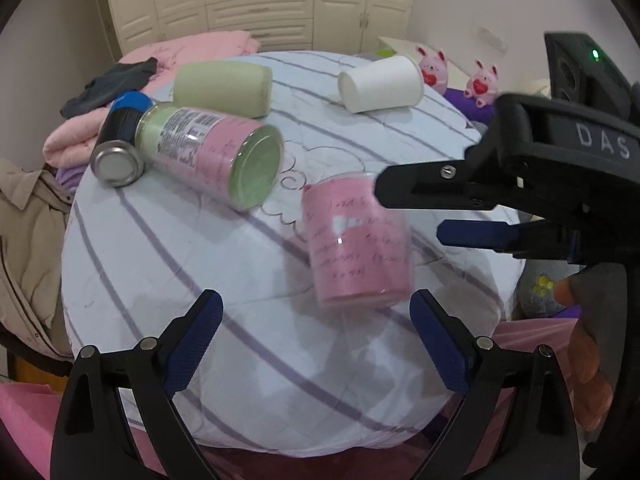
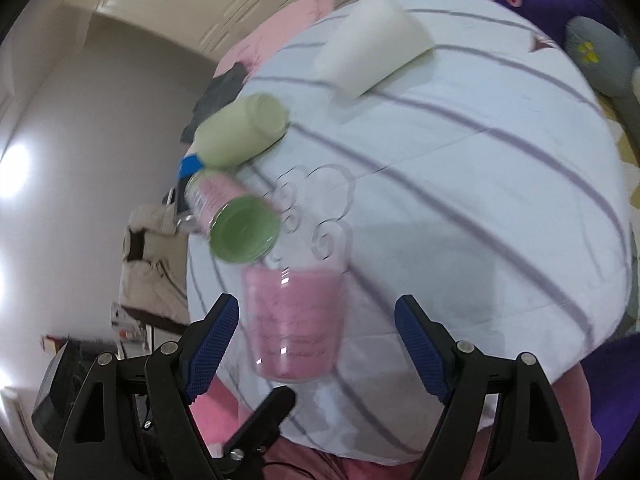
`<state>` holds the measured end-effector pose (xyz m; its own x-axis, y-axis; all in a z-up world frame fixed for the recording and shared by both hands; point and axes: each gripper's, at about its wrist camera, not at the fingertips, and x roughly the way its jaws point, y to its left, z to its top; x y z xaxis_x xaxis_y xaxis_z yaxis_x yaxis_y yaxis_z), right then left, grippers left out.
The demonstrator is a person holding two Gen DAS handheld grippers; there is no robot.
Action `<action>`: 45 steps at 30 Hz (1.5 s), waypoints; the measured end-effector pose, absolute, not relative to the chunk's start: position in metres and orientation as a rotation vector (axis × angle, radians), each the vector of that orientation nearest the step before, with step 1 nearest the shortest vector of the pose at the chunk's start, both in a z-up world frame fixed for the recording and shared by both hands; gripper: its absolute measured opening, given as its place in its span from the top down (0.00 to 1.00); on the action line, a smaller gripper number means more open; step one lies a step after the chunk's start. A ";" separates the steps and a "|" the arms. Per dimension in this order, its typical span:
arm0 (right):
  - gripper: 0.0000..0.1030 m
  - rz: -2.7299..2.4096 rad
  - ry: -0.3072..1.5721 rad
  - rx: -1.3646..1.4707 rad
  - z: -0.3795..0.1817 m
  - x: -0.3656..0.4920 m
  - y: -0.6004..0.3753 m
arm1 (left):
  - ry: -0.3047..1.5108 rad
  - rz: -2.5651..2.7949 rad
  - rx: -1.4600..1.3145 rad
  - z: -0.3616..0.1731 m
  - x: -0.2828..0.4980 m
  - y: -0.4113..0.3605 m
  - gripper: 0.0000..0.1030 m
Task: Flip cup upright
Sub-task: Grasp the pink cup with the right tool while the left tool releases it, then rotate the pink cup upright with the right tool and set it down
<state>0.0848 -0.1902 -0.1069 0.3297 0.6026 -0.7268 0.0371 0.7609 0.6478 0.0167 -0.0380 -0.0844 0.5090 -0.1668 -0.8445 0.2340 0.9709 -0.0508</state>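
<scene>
Lying on the striped cushion (image 1: 168, 264), the pink cup (image 1: 356, 240) sits between the spread right gripper (image 2: 316, 340); left gripper (image 1: 316, 324) likewise spread.

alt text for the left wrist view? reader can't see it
A pink cup stands on a striped quilt, between the open left gripper below and the open right gripper at right. Behind lie a white cup, a green cup and a labelled bottle.

Black tool (image 1: 316, 340) frames, blue ribbed pads (image 1: 192, 344), silver screws.
</scene>
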 end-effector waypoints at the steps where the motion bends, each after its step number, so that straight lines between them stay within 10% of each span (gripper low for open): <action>1: 0.21 0.417 1.198 0.630 -0.108 0.087 -0.185 | 1.011 -0.249 0.070 -0.085 0.015 -0.037 0.07; 13: 0.21 0.506 1.293 0.739 -0.137 0.114 -0.171 | 0.999 -0.265 0.067 -0.080 0.009 -0.030 0.07; 16: 0.35 0.515 1.318 0.726 -0.141 0.113 -0.169 | 0.998 -0.266 0.061 -0.080 0.011 -0.030 0.07; 29: 0.36 0.333 0.875 0.331 -0.075 0.094 -0.191 | 0.961 -0.246 0.048 -0.085 0.030 -0.050 0.07; 45: 0.34 0.274 0.861 0.045 -0.083 0.098 -0.161 | 0.977 -0.064 0.015 -0.096 0.050 -0.015 0.07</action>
<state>0.0976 -0.1613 -0.0829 0.6191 0.2561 -0.7424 -0.2203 0.9640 0.1488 0.0498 -0.0147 -0.0961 0.5578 -0.0480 -0.8286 0.0614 0.9980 -0.0165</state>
